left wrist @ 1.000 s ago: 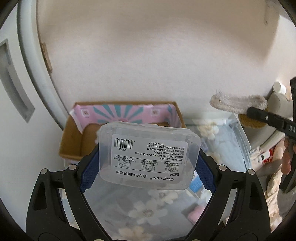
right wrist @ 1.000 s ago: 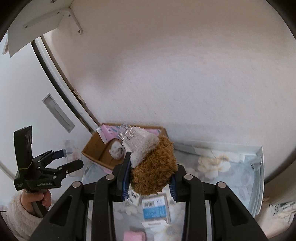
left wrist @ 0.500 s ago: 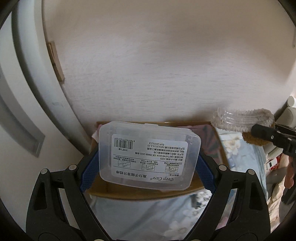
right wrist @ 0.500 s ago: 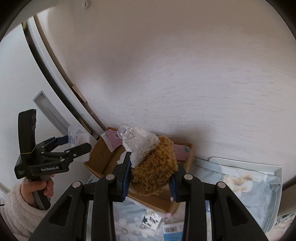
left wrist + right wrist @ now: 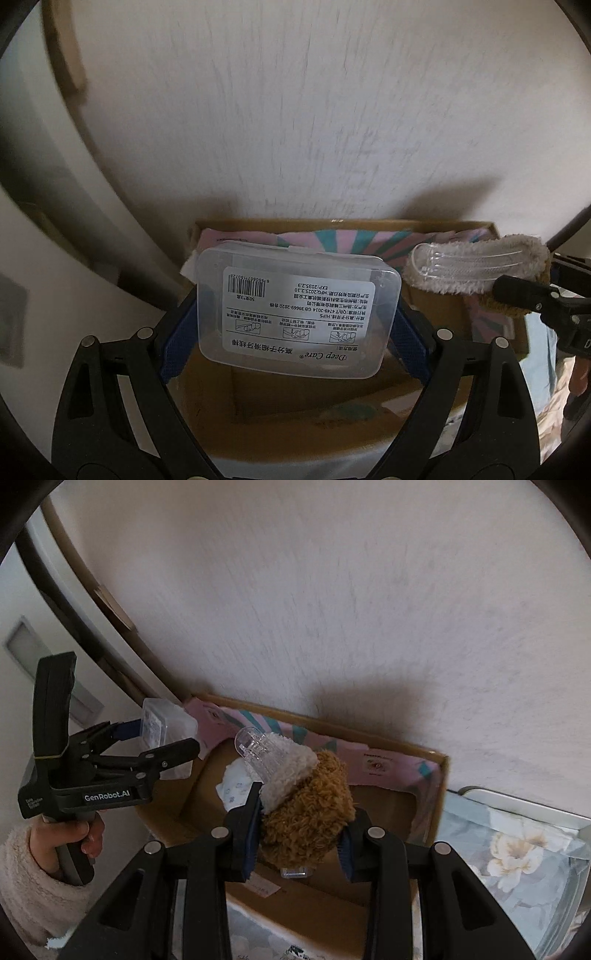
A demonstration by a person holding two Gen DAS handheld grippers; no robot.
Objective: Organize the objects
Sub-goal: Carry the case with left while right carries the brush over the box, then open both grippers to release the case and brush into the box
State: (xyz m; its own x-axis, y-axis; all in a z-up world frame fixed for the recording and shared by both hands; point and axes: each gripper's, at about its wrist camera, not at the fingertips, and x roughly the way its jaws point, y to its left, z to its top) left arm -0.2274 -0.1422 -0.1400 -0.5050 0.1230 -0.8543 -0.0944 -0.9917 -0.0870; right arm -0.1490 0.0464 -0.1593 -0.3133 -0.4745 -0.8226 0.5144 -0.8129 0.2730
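My left gripper (image 5: 295, 325) is shut on a clear plastic floss box (image 5: 295, 310) with a white printed label, held above the open cardboard box (image 5: 369, 413). In the right wrist view the same left gripper (image 5: 162, 738) and the clear floss box (image 5: 162, 723) hang over that box's left corner. My right gripper (image 5: 299, 834) is shut on a fuzzy brown and white hair claw clip (image 5: 303, 805) with clear plastic teeth, over the cardboard box (image 5: 436, 775). The fuzzy clip (image 5: 476, 269) shows at the right of the left wrist view.
The cardboard box stands against a white wall (image 5: 332, 609) and holds a pink and teal patterned card (image 5: 388, 764) and a white packet (image 5: 236, 786). A floral cloth (image 5: 517, 849) covers the surface to the right. A white door or cabinet (image 5: 29, 627) is on the left. A hand (image 5: 70, 834) in a fluffy sleeve holds the left gripper.
Both grippers have moved forward and down toward the cardboard box, which now fills the lower part of both views. Each still holds its object.
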